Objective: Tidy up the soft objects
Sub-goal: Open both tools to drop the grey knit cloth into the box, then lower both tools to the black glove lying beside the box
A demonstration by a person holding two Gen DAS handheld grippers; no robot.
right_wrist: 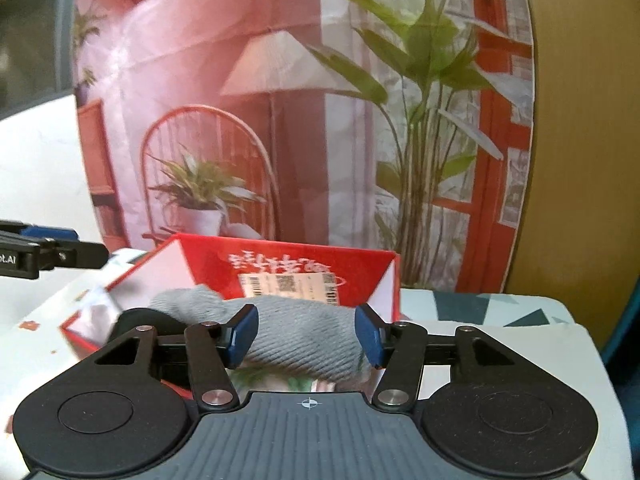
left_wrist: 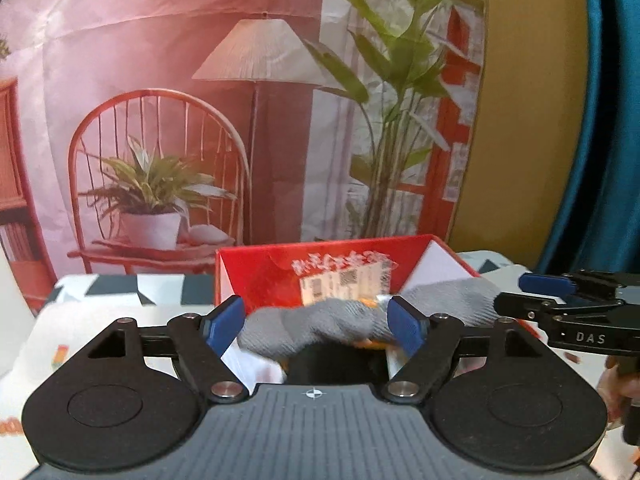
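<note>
A grey sock (left_wrist: 320,326) is seen draped across the open top of a red box (left_wrist: 260,276) that stands on a patterned cloth (left_wrist: 120,288) spread over the bench. The left gripper (left_wrist: 316,326) is held with its jaws apart on either side of the sock's near part, the blue pads (left_wrist: 224,324) just beside the fabric. The right gripper (right_wrist: 306,334) is likewise held with jaws apart around the sock (right_wrist: 296,340), above the box (right_wrist: 280,264). A printed backdrop (left_wrist: 180,120) of a chair, lamp and plants is seen behind
</note>
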